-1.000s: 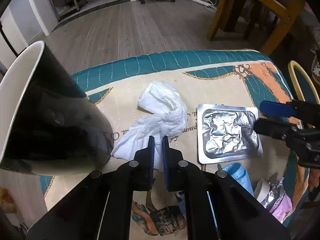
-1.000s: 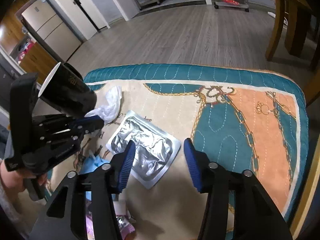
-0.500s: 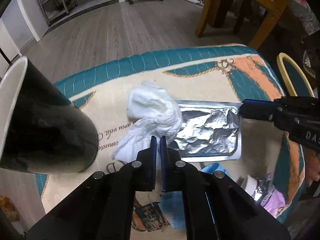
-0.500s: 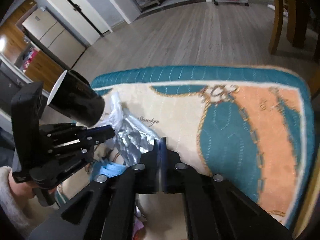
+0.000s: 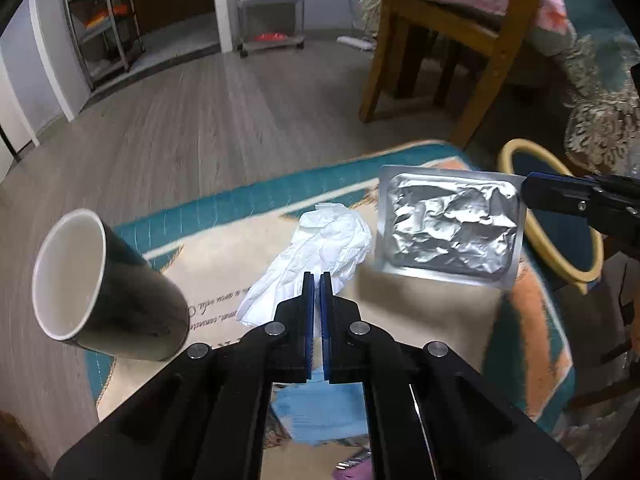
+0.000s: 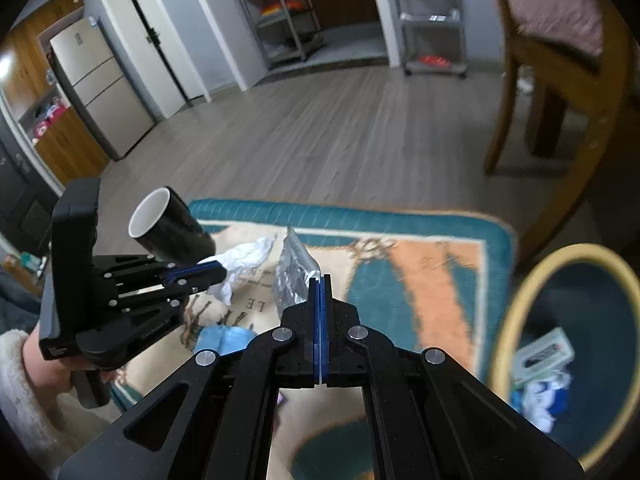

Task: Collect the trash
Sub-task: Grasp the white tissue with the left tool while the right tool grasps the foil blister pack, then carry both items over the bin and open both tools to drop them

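My right gripper (image 6: 321, 280) is shut on the edge of a silver foil packet (image 6: 294, 276), held in the air above the table; the packet also shows in the left wrist view (image 5: 448, 228), with the right gripper (image 5: 528, 190) at its right corner. My left gripper (image 5: 316, 280) is shut, with its tips over a crumpled white tissue (image 5: 316, 252) on the table; whether it pinches the tissue is unclear. The left gripper also shows in the right wrist view (image 6: 220, 270). A bin with a yellow rim (image 6: 516, 308) stands to the right.
A black cup with a white inside (image 5: 108, 292) lies tilted at the table's left edge. A blue mask (image 5: 320, 412) and a purple wrapper (image 5: 352, 468) lie near the front. The bin (image 5: 560, 264) holds some trash. A wooden chair (image 5: 452, 44) stands beyond the table.
The right gripper closed on the foil packet's edge and lifted it off the table, up and to the right toward the bin. The left gripper stayed shut over the tissue.
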Available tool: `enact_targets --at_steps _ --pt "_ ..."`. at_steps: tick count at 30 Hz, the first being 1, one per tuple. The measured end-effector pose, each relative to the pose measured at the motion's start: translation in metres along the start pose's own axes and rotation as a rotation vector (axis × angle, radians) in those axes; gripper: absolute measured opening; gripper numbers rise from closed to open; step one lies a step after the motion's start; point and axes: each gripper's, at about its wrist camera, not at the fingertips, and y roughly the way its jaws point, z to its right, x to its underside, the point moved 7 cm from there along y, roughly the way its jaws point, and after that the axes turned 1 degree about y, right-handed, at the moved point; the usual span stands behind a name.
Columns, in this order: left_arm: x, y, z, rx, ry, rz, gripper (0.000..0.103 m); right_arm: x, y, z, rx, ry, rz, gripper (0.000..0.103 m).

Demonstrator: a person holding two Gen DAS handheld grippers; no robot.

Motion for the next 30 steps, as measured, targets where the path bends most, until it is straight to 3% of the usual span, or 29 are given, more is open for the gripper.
enact_targets --at_steps 11,17,22,30 --pt "-0.062 -0.072 0.090 0.105 0.078 0.171 0.002 -0.015 -0.122 0.034 0.171 0.079 0.177 0.001" --pt "-0.086 -0.117 0.155 0.119 0.243 0.290 0.002 -0.005 -0.208 0.073 0.268 0.145 0.314 0.001" --pt "-0.075 -0.096 0.209 0.208 0.320 0.239 0.002 0.020 -0.223 0.126 0.343 0.207 0.312 0.001" --pt "-0.053 -0.019 0.266 0.238 0.398 0.084 0.002 0.051 -0.164 0.198 0.432 0.296 0.138 0.001"
